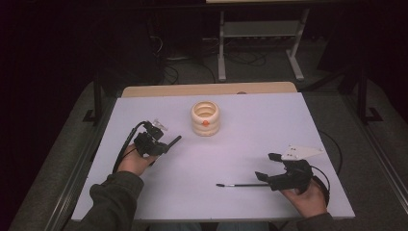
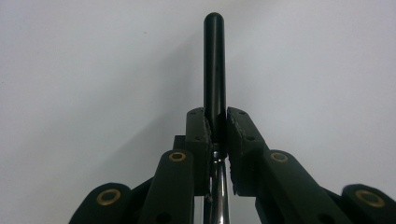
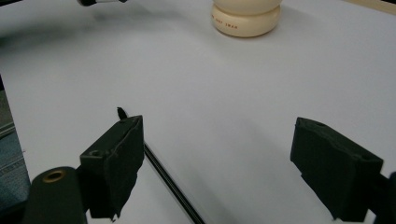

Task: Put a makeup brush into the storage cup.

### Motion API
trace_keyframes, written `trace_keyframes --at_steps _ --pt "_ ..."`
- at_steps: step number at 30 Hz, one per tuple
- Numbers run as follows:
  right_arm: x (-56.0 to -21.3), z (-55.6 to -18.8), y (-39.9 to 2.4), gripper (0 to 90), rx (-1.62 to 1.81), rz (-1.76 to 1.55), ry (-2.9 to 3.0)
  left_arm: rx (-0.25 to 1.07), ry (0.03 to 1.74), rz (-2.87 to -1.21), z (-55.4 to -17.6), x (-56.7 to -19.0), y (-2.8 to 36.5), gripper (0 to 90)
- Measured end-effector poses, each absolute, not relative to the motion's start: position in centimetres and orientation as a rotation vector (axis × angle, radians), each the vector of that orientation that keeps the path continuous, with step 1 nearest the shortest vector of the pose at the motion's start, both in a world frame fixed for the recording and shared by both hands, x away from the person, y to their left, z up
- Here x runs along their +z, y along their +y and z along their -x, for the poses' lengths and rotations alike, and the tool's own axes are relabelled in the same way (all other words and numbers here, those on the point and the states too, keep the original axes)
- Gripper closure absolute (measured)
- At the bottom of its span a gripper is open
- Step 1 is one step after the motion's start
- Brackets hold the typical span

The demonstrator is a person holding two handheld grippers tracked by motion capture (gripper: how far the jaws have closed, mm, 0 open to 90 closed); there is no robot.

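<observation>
A cream, ribbed ceramic holder stood near the far middle of the white bench. It bore a small orange mark on its front in the high view, and a line of red lettering, too small to read, near its base in the right gripper view.

The left claw was clenched on a black rod-shaped handle with a rounded tip, which stuck out straight ahead between the pads; a shiny metal shaft ran back from the grip toward the camera. In the high view this claw was held left of the holder and apart from it.

The right claw stood released, jaws wide. A second thin black stick lay flat on the bench, passing beside this claw's left pad, untouched.

Count: one holder, two black sticks, two claws.
</observation>
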State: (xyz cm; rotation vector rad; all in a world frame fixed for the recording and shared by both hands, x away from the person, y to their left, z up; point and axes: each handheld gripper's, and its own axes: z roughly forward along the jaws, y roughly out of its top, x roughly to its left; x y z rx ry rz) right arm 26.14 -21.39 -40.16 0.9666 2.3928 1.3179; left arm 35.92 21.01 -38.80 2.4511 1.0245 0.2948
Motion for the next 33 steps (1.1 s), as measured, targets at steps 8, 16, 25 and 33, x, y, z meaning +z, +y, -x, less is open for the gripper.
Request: trace_keyframes --at_steps 8,16,25,33 --pt "-39.9 -26.0 -20.7 16.7 1.300 -0.919 2.433 0.286 0.910 -2.507 -34.4 -38.4 20.9 79.6" --pt "-38.5 -26.2 -19.4 17.9 1.319 -0.839 2.511 0.266 0.796 -2.512 -32.8 -37.2 20.9 79.6" --pt "-36.4 -26.9 -15.6 21.2 1.272 -0.640 2.641 0.254 0.598 -2.525 -30.5 -36.4 19.2 79.6" --pt "-35.6 -28.3 -12.5 21.8 1.208 -0.492 2.766 0.217 0.450 -2.530 -29.1 -35.6 18.0 79.6"
